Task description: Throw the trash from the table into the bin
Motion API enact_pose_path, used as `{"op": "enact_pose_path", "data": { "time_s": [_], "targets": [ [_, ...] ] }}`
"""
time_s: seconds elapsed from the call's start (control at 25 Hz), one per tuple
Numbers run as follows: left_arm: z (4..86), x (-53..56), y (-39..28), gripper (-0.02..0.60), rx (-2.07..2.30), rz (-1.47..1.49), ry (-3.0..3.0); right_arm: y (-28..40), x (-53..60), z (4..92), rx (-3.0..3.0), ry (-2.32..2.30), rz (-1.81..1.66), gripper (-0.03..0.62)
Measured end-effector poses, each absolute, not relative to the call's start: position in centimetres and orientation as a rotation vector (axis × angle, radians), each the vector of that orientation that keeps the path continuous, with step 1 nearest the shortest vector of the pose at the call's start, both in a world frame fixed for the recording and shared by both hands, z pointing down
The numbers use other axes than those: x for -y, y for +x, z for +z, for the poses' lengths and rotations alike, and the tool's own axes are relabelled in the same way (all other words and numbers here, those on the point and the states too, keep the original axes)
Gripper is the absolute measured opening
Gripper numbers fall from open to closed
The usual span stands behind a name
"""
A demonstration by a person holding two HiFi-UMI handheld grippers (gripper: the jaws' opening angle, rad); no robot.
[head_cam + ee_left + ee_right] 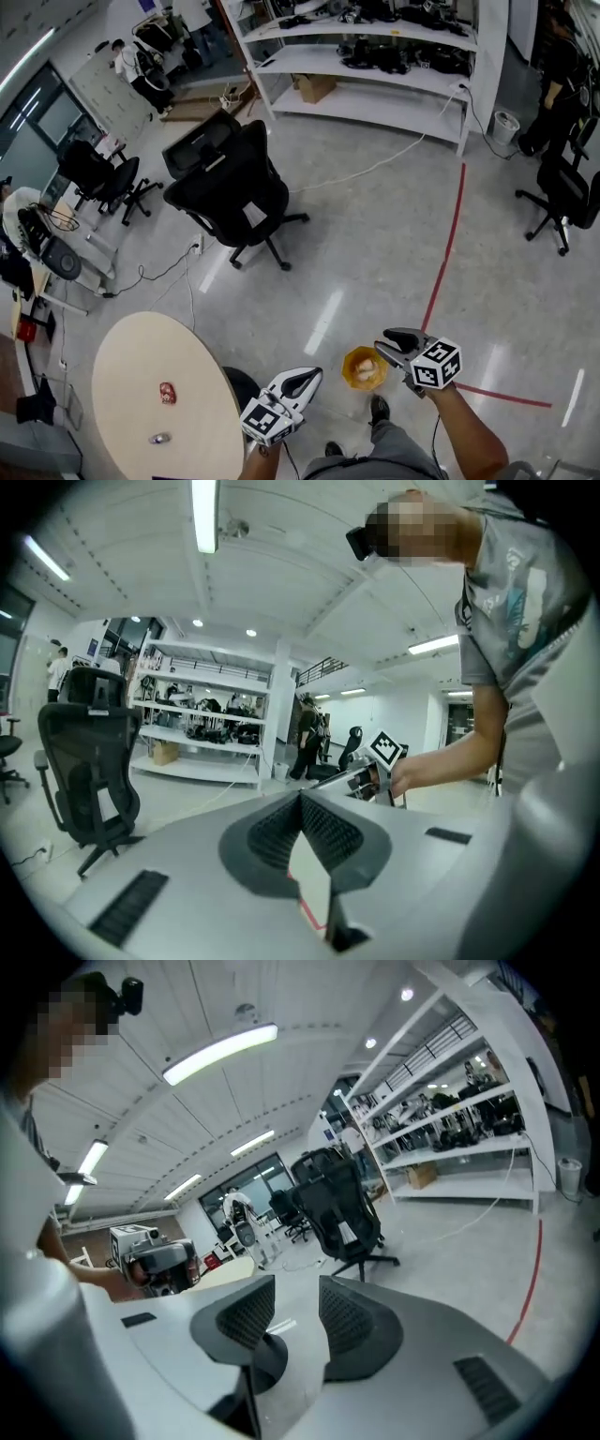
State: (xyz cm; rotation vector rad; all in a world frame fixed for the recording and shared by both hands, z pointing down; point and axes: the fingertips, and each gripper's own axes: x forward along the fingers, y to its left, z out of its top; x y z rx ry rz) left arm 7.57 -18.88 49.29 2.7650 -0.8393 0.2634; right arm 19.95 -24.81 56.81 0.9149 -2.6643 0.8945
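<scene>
A round beige table stands at the lower left. On it lie a small red piece of trash and a small grey piece. An orange-lined bin sits on the floor between my two grippers, with something pale inside it. My left gripper is held high beside the table, its jaws meeting at the tips with nothing in them. To the right of the bin, my right gripper is also raised, with a gap between its pads and nothing in that gap.
A black office chair stands on the floor beyond the table. White shelving lines the far wall. A red tape line and a white cable cross the floor. More chairs stand at the right.
</scene>
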Motion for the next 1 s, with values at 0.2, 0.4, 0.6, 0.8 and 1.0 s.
{"op": "enact_pose_path", "data": {
  "time_s": [0.2, 0.4, 0.6, 0.8, 1.0],
  "targets": [
    [41.0, 17.5, 7.6, 0.041, 0.856, 0.18, 2.873, 20.1, 24.2, 45.0, 2.822, 0.932, 0.599, 0.019],
    [31.8, 15.5, 8.2, 0.041, 0.883, 0.065, 2.998, 21.0, 21.5, 35.4, 2.918, 0.978, 0.367, 0.011],
    [26.4, 13.5, 8.0, 0.041, 0.979, -0.059, 3.099, 22.1, 19.2, 28.7, 2.978, 0.916, 0.171, 0.011],
    [24.1, 11.7, 6.8, 0.041, 1.087, -0.103, 3.077, 21.7, 18.1, 26.0, 3.011, 0.847, 0.077, 0.011],
    [24.4, 11.4, 5.1, 0.041, 1.201, -0.114, 3.027, 19.8, 18.4, 25.2, 3.046, 0.746, 0.047, 0.009]
  ]
}}
